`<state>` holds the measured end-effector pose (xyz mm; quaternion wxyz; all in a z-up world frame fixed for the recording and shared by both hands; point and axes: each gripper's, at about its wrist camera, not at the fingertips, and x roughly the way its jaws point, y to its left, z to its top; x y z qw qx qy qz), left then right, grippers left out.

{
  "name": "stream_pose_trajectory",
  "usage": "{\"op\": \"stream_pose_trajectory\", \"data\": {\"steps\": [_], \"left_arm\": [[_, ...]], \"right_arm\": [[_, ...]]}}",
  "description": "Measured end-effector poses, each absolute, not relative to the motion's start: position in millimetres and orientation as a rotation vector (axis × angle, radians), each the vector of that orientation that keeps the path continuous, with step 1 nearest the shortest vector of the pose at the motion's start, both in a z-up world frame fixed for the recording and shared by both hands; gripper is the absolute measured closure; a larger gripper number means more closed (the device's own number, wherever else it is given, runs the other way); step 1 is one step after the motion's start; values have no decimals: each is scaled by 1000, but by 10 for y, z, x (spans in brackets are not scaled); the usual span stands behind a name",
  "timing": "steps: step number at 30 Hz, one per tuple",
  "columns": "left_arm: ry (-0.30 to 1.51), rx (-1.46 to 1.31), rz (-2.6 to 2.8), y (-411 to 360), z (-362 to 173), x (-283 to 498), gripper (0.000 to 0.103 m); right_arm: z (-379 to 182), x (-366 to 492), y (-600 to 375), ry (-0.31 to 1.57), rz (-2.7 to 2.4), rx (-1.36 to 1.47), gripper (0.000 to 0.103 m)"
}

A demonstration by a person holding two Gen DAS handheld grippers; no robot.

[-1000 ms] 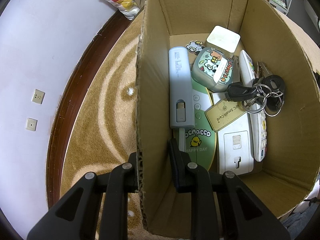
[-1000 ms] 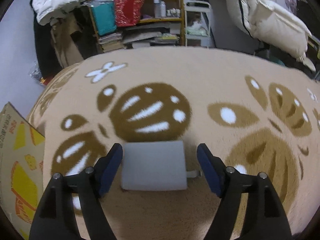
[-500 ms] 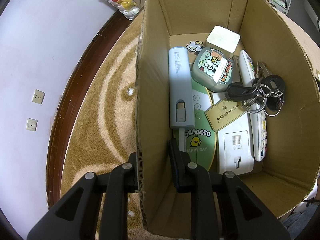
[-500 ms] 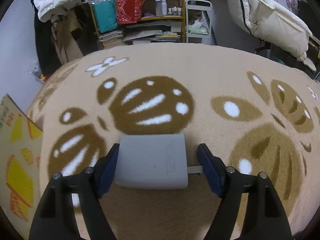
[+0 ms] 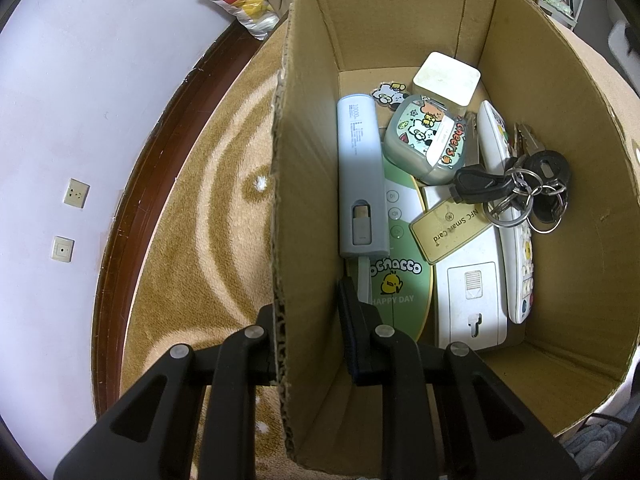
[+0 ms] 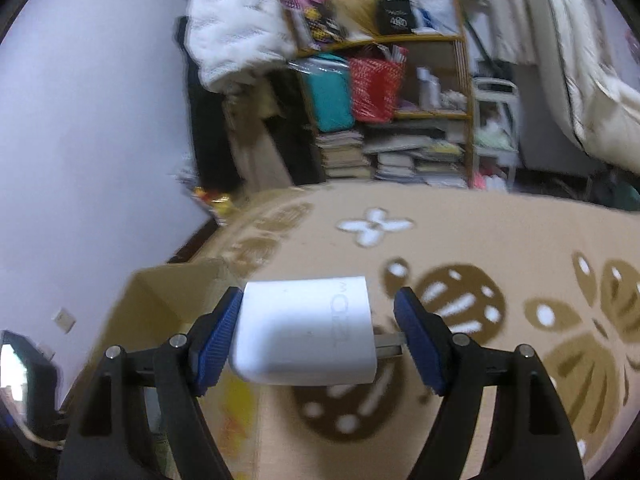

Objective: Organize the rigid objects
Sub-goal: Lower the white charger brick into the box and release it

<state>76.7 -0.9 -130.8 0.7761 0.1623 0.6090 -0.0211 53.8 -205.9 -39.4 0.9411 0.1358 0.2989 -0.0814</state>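
the white charger block (image 6: pixel 306 330) sits between the blue pads (image 6: pixel 216 336) of the right gripper (image 6: pixel 320 336), clear of the carpet (image 6: pixel 500 240), with its metal prongs (image 6: pixel 388 346) sticking out toward the far pad; the near pad presses its side and the prongs reach the other, so the jaws are clamped on it at a wide spread. the cardboard box (image 5: pixel 400 32) is the landmark: in the right wrist view its rim (image 6: pixel 168 292) shows just left of and below the charger. the left gripper (image 5: pixel 310 332) pinches the box's near left wall, one finger outside and one inside, jaws drawn together on the cardboard. inside the box, along that pinched wall, lies a grey power bank (image 5: pixel 362 176); beside it a green card with a yellow chick (image 5: pixel 400 280), a cartoon-printed case (image 5: pixel 430 144), a white cube (image 5: pixel 446 78) at the far end, a white remote (image 5: pixel 470 292), a bunch of keys (image 5: pixel 516 192) with a tan smart card tag (image 5: pixel 450 230), and a second remote (image 5: pixel 516 248) toward the right wall. outside the box, past the pinched wall, run a dark skirting board (image 5: pixel 136 184) and a pale wall with two sockets (image 5: pixel 76 193).
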Motion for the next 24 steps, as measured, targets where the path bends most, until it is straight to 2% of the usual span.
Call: {"op": "stream_pose_trajectory", "data": {"steps": [9,10,11,24], "left_arm": [[1331,322,-54,40,-1335,796,83],[1333,318,-56,47,-1340,803,83],[1334,315,-56,58,-1345,806,83],[1330,297,-46,121,-1339,822,82]], "right_arm": [[-237,593,-1449,586,6,203,23],[-233,572,-1427,577,-1,196,59],[-233,602,-1403,590,17,202,83],[-395,602,-1360,660,57,217,82]]}}
